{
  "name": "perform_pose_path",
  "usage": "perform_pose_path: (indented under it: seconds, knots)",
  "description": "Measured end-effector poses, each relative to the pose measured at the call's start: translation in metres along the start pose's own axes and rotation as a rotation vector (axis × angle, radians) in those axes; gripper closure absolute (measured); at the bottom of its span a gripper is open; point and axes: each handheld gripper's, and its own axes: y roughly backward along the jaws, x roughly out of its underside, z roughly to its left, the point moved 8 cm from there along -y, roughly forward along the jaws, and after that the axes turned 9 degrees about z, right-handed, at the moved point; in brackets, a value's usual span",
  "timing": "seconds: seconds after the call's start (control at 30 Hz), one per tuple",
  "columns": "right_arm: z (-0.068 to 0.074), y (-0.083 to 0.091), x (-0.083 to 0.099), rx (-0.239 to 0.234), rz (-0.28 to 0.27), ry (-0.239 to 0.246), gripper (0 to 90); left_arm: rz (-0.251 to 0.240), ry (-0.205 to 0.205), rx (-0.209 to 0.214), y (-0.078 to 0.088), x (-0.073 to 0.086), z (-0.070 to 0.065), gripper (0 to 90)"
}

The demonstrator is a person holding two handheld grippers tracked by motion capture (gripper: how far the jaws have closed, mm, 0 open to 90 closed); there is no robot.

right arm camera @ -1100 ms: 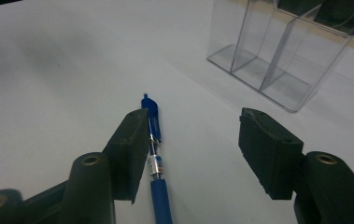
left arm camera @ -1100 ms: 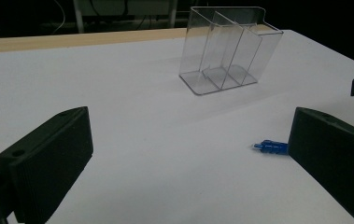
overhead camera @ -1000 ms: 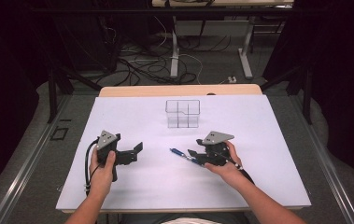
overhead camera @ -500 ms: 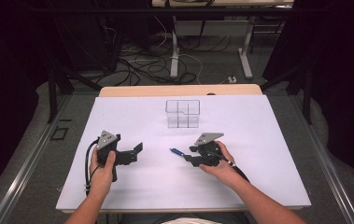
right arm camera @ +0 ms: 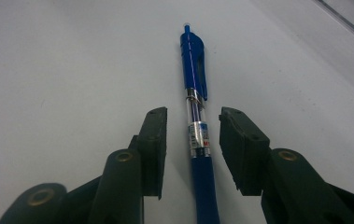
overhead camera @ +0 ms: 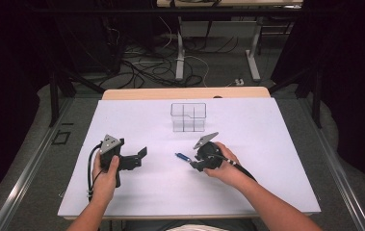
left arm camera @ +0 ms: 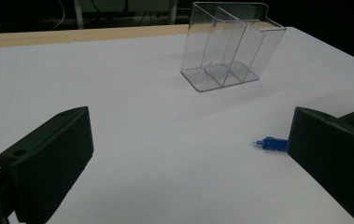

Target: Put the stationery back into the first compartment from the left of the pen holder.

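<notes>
A blue click pen (right arm camera: 195, 93) with a clear middle section lies flat on the white table, seen in the high view as the pen (overhead camera: 182, 156) near the table's middle. My right gripper (right arm camera: 193, 119) straddles its barrel, one jaw on each side. The jaws have just been closing, but a thin gap still shows between each pad and the pen, so it is open. My left gripper (overhead camera: 141, 155) rests at the left, open and holding nothing. In the left gripper view its jaws (left arm camera: 184, 140) stand wide, and the pen's tip (left arm camera: 269, 142) pokes out beside the right jaw.
A clear plastic organizer (overhead camera: 188, 117) with several compartments stands upright behind the pen, toward the far edge; it is also seen as the organizer (left arm camera: 230, 46). The white sheet (overhead camera: 276, 159) covers the table. Cables and desk legs lie on the floor beyond.
My right gripper has slid left along the pen, covering more of its barrel, and its jaws have narrowed around it. The left gripper has stayed put.
</notes>
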Motion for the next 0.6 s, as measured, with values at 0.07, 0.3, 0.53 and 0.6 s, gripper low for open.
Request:
perform_pose_path:
  seconds: [0.07, 0.3, 0.53, 0.6]
  knots:
    - [0.0001, -0.0001, -0.0020, 0.006, 0.026, 0.011, 63.6, 0.001, -0.006, -0.003, 0.0001, 0.0000, 0.0005, 0.6]
    - [-0.0005, -0.0010, -0.0080, 0.003, 0.114, 0.055, 65.5, 0.002, -0.005, -0.003, -0.0002, 0.0001, 0.0008, 0.6]
    - [-0.0039, -0.0075, -0.0095, 0.001, 0.179, 0.061, 67.2, 0.000, -0.010, -0.005, -0.0001, -0.0002, 0.0018, 0.6]
    - [-0.0031, -0.0091, -0.0095, -0.002, 0.194, 0.066, 68.1, 0.000, -0.002, -0.001, -0.0005, 0.0000, 0.0012, 0.6]
